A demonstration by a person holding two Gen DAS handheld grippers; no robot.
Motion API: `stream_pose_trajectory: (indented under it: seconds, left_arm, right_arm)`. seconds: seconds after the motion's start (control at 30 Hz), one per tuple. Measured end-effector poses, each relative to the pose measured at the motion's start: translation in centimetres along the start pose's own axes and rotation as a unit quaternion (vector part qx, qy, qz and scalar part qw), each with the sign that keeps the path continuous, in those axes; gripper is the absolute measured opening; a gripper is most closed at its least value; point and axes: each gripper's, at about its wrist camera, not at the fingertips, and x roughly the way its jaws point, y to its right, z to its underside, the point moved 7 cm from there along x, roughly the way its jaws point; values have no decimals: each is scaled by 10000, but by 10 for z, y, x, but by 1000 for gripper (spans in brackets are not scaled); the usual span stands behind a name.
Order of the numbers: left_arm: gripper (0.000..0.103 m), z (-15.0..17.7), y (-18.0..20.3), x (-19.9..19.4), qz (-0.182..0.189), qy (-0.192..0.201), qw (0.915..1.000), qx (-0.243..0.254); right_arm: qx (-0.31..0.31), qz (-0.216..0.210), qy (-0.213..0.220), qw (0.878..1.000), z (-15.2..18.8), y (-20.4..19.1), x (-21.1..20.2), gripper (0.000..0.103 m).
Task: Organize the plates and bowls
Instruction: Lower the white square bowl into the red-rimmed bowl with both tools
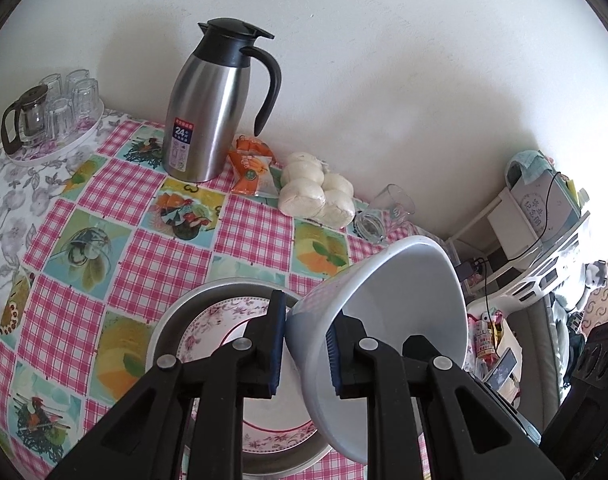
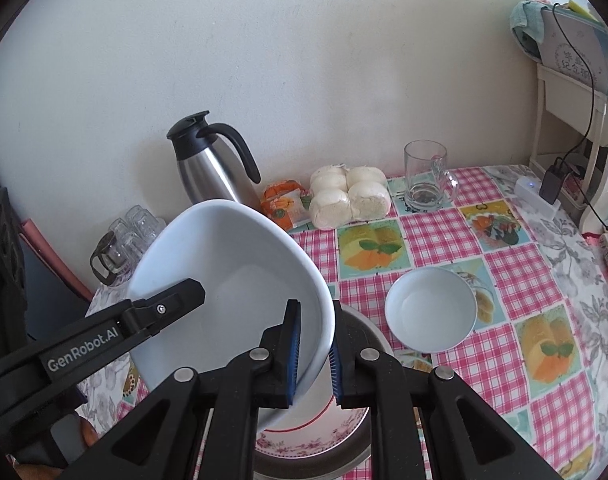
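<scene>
"GenRobot.AI" stands on the left hand-held gripper [image 2: 183, 296]; "24" on the thermos jug's [image 1: 207, 108] label.

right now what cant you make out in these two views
- Floral plate in the metal basin: centre hidden by the left hand-held gripper and large white bowl, both views.
- Thermos base: right wrist view, behind the bowl.
- Glasses on the tray: too small to count.
</scene>
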Motion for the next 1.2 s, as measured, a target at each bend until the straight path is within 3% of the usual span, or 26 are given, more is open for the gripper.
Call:
stream_pose_trajectory:
  seconds: [0.57,1.2]
  left_arm:
    - [19,27,-32,38,-358,-603,9971,-301]
    - [26,40,-41,57,-682,-1013,9923,-211]
  right_arm:
    - [10,144,-877,9960,30,0,39,15]
    - [27,261,-1438,9893,49,3,62,16]
